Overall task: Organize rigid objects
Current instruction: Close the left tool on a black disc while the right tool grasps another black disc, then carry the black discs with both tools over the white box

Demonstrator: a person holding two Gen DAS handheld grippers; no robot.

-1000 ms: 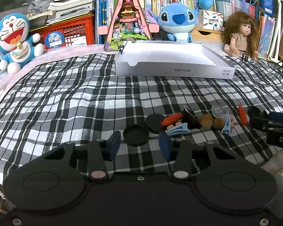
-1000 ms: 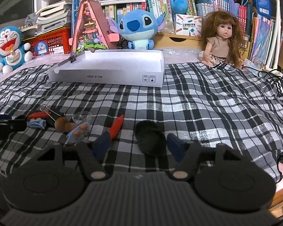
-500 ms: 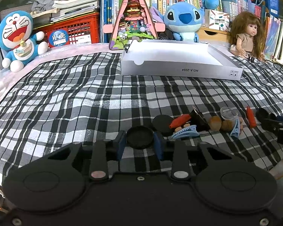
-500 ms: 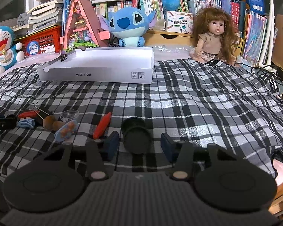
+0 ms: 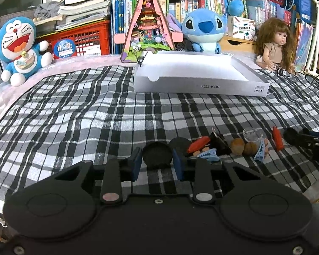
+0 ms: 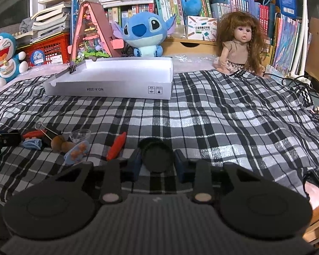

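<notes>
My left gripper (image 5: 157,165) is shut on a black round lid (image 5: 157,154) that rests on the plaid cloth. A second black lid (image 5: 178,145) lies just right of it. My right gripper (image 6: 158,165) is closing around another black round cap (image 6: 157,157); its pads stand just off the cap's sides. Between the two grippers lie red pieces (image 6: 117,145), blue hair clips (image 6: 76,152), two brown nuts (image 6: 58,143), a small clear cup (image 6: 79,135) and a black binder clip (image 5: 218,141). An open white box (image 5: 202,86) sits farther back.
The plaid cloth (image 6: 223,116) covers the whole surface, with its edge at the near right. Behind the box stand plush toys (image 5: 19,48), a pink triangular model house (image 5: 147,29), a doll (image 6: 240,46), books and red crates. Cables lie at the far right.
The left gripper's jaws came together onto the black lid. The right gripper's jaws narrowed from wide apart to close around the black cap. Neither hand shifted much.
</notes>
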